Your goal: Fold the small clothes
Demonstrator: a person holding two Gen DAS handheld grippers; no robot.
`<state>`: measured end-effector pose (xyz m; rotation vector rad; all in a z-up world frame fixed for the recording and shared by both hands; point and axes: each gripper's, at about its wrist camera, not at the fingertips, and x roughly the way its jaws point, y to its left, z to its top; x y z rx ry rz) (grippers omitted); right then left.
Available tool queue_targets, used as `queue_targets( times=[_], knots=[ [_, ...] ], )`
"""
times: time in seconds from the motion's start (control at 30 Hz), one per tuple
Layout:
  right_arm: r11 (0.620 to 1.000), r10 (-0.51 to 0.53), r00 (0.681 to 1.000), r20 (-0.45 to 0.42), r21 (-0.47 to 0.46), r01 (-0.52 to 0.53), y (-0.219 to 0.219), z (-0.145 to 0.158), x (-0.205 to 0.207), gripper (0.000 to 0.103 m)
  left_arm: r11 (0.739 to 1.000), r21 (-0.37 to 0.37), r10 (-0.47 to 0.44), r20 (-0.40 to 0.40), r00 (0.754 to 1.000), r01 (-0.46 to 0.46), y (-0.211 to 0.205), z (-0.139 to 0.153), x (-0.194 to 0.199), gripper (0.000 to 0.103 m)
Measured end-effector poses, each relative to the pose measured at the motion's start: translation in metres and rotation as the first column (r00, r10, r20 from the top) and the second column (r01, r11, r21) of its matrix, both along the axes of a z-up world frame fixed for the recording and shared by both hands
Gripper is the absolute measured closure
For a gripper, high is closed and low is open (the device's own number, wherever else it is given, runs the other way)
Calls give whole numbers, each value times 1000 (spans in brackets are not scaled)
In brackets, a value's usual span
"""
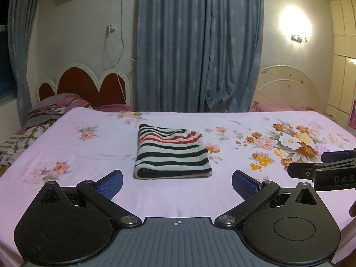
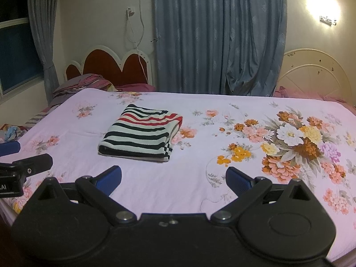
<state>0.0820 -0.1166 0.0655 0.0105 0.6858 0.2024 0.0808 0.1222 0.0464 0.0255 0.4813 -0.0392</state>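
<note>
A small striped garment (image 1: 172, 152), white with black and red stripes, lies folded into a flat rectangle on the pink floral bedsheet (image 1: 89, 189). It also shows in the right wrist view (image 2: 142, 132). My left gripper (image 1: 177, 183) is open and empty, just short of the garment's near edge. My right gripper (image 2: 173, 179) is open and empty, nearer than the garment and to its right. The right gripper's fingers (image 1: 322, 169) show at the right edge of the left wrist view. The left gripper's fingers (image 2: 26, 162) show at the left edge of the right wrist view.
A red heart-shaped headboard (image 1: 82, 82) and pillows (image 1: 55, 109) stand at the far left. Blue curtains (image 1: 200, 44) hang behind the bed. A cream headboard (image 1: 287, 91) is at the far right. A large flower print (image 2: 300, 142) covers the sheet's right side.
</note>
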Motion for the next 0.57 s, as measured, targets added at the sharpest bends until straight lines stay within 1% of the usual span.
queue_targets(
  times=[0.57],
  knots=[
    [1000, 27, 1000, 1, 0, -27, -5, 1, 3, 3, 1000, -2, 12, 0, 1000, -12, -2, 2, 4, 0]
  ],
)
